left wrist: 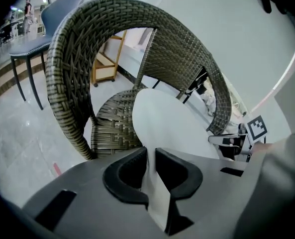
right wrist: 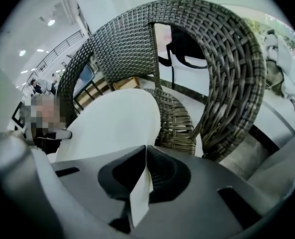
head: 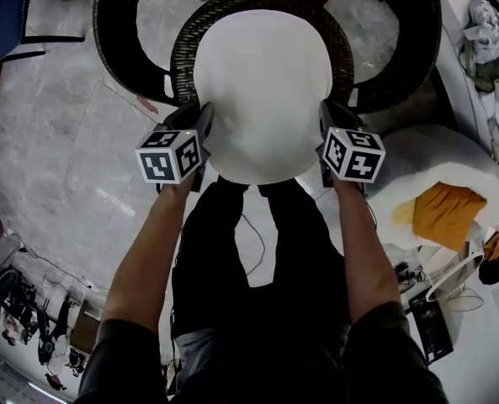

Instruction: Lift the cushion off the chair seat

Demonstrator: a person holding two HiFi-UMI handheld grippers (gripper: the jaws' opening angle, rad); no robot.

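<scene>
Cushion (head: 262, 82), smooth white oval on woven wicker chair (head: 190, 40), clamped edgewise by left tongs (left wrist: 151, 156) and right tongs (right wrist: 145, 153).

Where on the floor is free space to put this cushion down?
Bare: the grey floor left of the wicker chair, up to the blue chair. Crowded: right side, with the white round surface bearing an orange cloth; lower left, cables.

Cushion (left wrist: 173, 126) edge between left tongs (left wrist: 150, 159)
</scene>
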